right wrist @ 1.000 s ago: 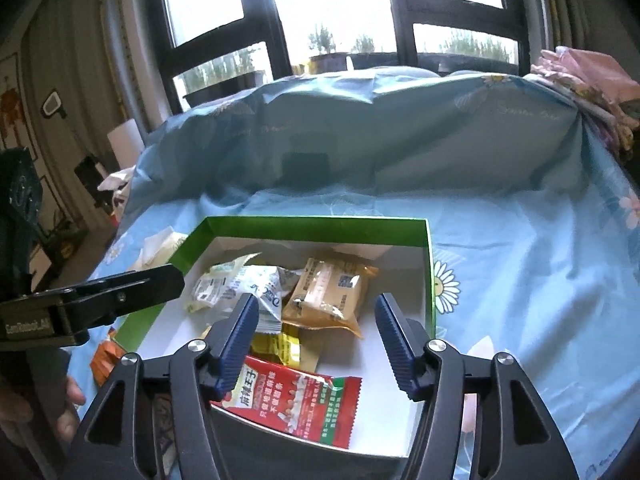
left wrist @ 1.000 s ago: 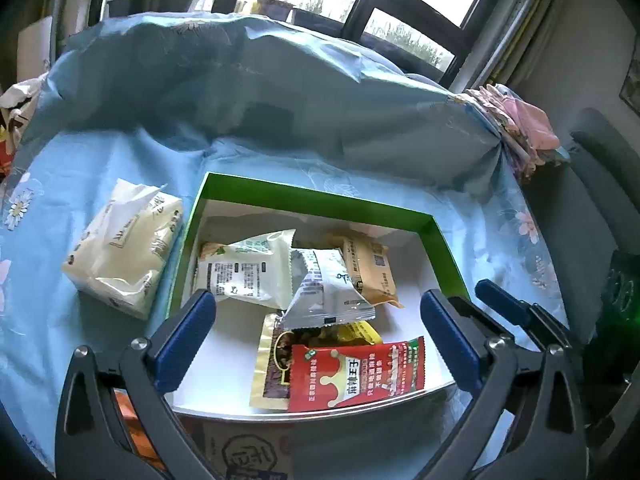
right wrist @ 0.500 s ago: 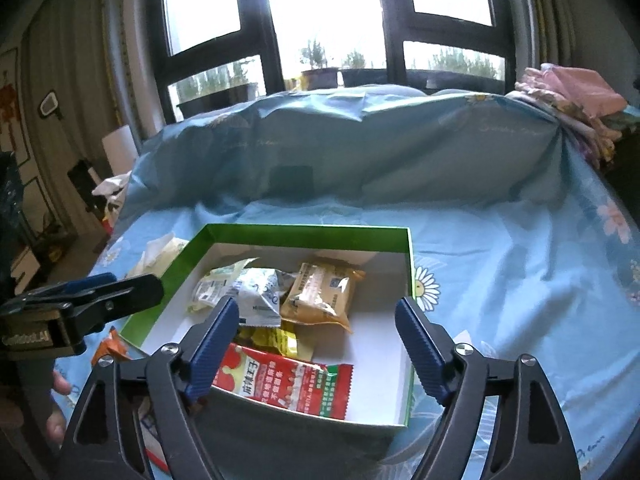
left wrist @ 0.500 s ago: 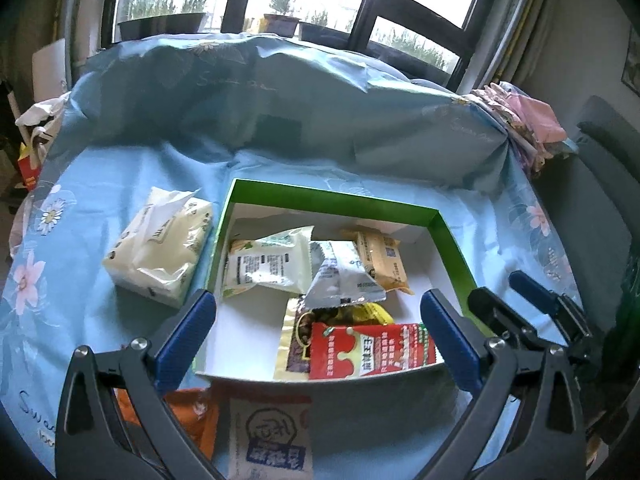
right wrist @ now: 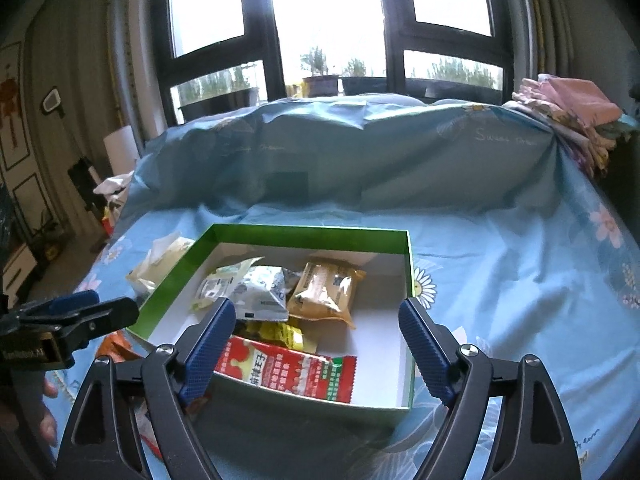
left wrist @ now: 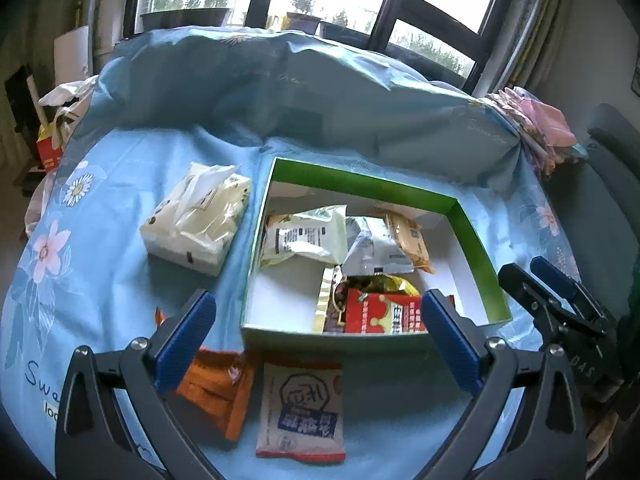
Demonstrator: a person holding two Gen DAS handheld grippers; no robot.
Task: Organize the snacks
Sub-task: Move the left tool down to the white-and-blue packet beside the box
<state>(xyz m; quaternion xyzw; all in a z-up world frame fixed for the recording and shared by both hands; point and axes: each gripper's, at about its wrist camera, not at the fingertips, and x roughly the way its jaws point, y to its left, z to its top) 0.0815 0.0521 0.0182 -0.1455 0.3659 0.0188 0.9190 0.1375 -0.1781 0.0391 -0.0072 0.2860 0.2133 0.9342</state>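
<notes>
A green-walled box (left wrist: 360, 182) (right wrist: 308, 234) on the blue flowered cloth holds several snack packets, among them a red one (left wrist: 384, 314) (right wrist: 288, 372), a silver one (left wrist: 376, 248) and a tan one (right wrist: 326, 290). Outside its near wall lie a white packet with blue print (left wrist: 302, 410) and an orange packet (left wrist: 214, 388). My left gripper (left wrist: 316, 328) is open and empty, hovering over these two and the box's near edge. My right gripper (right wrist: 316, 344) is open and empty above the box's near right part.
A tissue pack (left wrist: 198, 222) lies left of the box. The blue cloth rises into a draped ridge (left wrist: 320, 80) behind the box. Folded pink cloth (right wrist: 576, 112) sits at the far right. Each gripper shows in the other's view, the right (left wrist: 560, 304) and the left (right wrist: 76, 316).
Both grippers have drawn back toward me and away from the box. The white and orange packets in front of the box have come into the left wrist view. The right gripper's jaws have opened wider.
</notes>
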